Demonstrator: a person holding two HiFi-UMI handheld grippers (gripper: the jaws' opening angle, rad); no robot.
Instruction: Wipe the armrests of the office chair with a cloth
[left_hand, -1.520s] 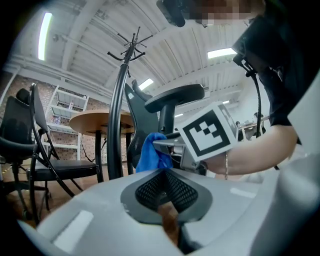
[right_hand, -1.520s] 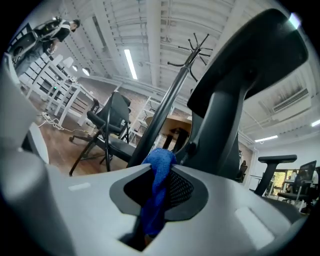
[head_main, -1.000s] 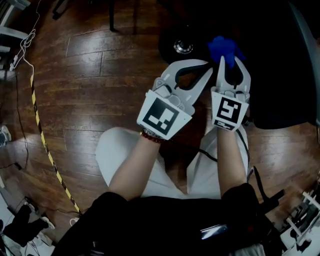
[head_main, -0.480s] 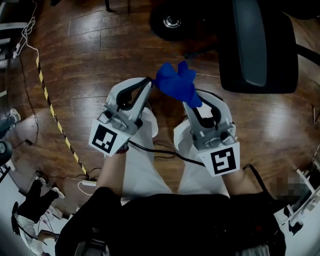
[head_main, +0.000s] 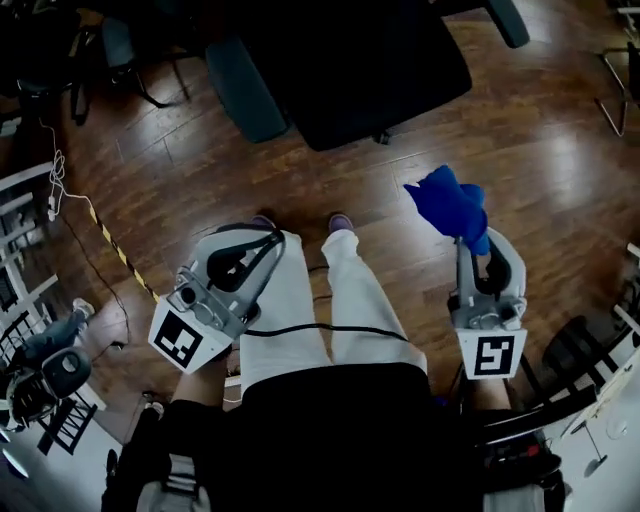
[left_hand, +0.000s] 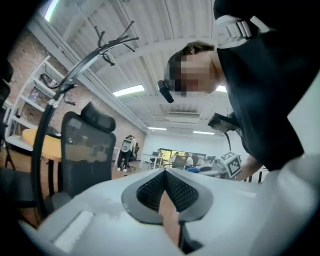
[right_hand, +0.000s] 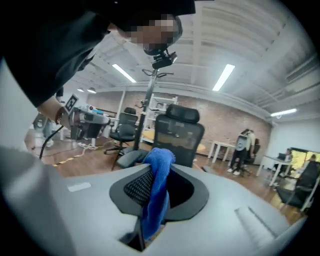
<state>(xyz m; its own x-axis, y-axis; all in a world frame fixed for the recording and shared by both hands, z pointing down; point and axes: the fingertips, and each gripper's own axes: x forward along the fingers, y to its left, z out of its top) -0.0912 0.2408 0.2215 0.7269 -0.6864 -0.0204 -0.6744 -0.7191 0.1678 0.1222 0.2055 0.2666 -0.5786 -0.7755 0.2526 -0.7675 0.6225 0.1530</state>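
The black office chair (head_main: 360, 70) stands ahead of me at the top of the head view, one grey armrest (head_main: 243, 95) on its left and the other armrest (head_main: 508, 20) at the upper right. My right gripper (head_main: 468, 245) is shut on a blue cloth (head_main: 445, 205), which bunches above the tips, well short of the chair. In the right gripper view the cloth (right_hand: 157, 190) hangs between the jaws of the right gripper (right_hand: 152, 172), with the chair (right_hand: 177, 137) behind. My left gripper (head_main: 272, 238) hovers over my left leg, shut and holding nothing (left_hand: 164, 172).
My legs in white trousers (head_main: 300, 300) stand on the wood floor. Yellow-black tape (head_main: 110, 245) and cables (head_main: 55, 190) run along the left. Other chairs (head_main: 110, 50) stand at the upper left, with equipment at the lower left (head_main: 40, 370) and lower right (head_main: 600, 390).
Both grippers have drawn apart and come lower in the head view. The chair now lies farther off at the top. The blue cloth stays in the right gripper.
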